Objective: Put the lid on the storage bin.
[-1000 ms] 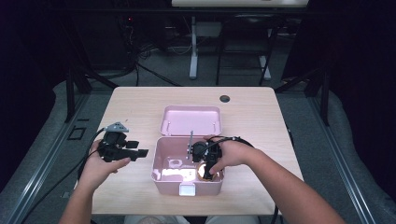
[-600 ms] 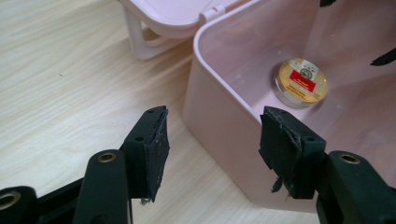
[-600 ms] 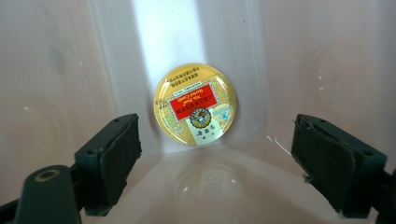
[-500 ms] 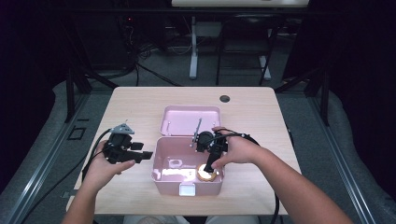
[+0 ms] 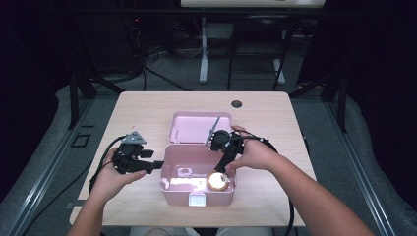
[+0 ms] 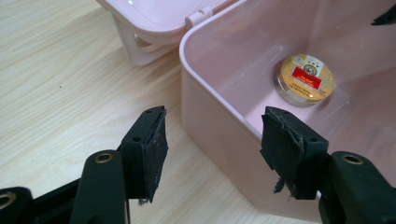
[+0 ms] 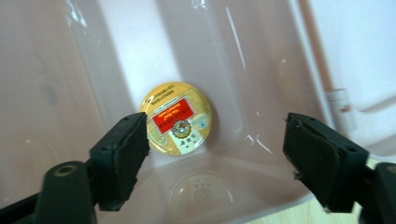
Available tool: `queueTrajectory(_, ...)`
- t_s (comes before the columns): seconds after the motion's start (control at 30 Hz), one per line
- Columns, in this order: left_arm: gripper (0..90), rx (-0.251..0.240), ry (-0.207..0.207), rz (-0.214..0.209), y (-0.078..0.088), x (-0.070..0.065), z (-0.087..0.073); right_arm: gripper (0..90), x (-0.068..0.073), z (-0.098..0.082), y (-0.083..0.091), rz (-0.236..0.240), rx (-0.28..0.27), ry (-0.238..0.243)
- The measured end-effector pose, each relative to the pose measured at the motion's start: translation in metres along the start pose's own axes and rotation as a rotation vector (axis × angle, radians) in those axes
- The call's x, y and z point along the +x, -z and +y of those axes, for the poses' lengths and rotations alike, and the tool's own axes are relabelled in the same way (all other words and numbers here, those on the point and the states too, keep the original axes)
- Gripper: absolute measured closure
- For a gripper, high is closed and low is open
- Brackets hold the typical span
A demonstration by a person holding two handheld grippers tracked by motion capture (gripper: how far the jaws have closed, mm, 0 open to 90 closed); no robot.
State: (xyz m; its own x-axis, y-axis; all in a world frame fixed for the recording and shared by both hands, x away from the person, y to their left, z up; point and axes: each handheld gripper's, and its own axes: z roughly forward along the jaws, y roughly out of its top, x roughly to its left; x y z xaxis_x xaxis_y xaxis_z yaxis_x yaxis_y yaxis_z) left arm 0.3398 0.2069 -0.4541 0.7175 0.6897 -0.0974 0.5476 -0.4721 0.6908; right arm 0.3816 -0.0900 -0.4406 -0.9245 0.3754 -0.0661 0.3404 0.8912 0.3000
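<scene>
The print on the round tin [image 7: 178, 118] was too small to read; its gold lid carried a red label band and a small emblem. From the high view glare washed out the tin's top. It lay flat on the floor of the open pink box [image 5: 173, 183], near a corner, touching neither gripper. The right gripper [image 5: 222, 167] hung over it, jaws wide apart and just lately closing a little, nothing between them. The left gripper [image 5: 156, 165] had its jaws open astride the box's wall, not pressing it. The lid [image 5: 196, 127] lay back on the bench [image 5: 142, 113]
</scene>
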Motion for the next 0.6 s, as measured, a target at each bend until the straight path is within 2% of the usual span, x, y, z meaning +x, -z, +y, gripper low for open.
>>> queueTrajectory(0.07,40.4,-0.008,-0.008,-0.002,0.001,-0.001,0.001,29.8,-0.003,0.0,0.001,0.004,-0.002,-0.026)
queueTrajectory(0.13,40.9,-0.026,-0.019,-0.005,0.002,-0.002,0.001,31.1,-0.004,-0.001,0.002,-0.002,0.001,-0.047)
queueTrajectory(0.2,43.6,-0.027,-0.026,-0.021,0.003,-0.003,0.001,32.6,-0.006,-0.001,0.004,0.0,-0.004,-0.095)
queueTrajectory(0.33,44.2,-0.025,-0.036,-0.032,0.003,-0.006,0.002,35.6,-0.009,-0.003,0.007,-0.005,-0.032,-0.119)
queueTrajectory(0.43,45.3,-0.012,-0.049,-0.038,0.002,-0.008,0.003,39.3,-0.011,-0.005,0.009,0.016,-0.071,-0.125)
queueTrajectory(0.53,45.6,-0.004,-0.054,-0.046,0.0,-0.01,0.002,40.4,-0.013,-0.006,0.01,0.005,-0.075,-0.143)
queueTrajectory(0.6,49.6,-0.007,-0.053,-0.044,-0.001,-0.011,0.002,41.1,-0.014,-0.006,0.011,0.0,-0.075,-0.163)
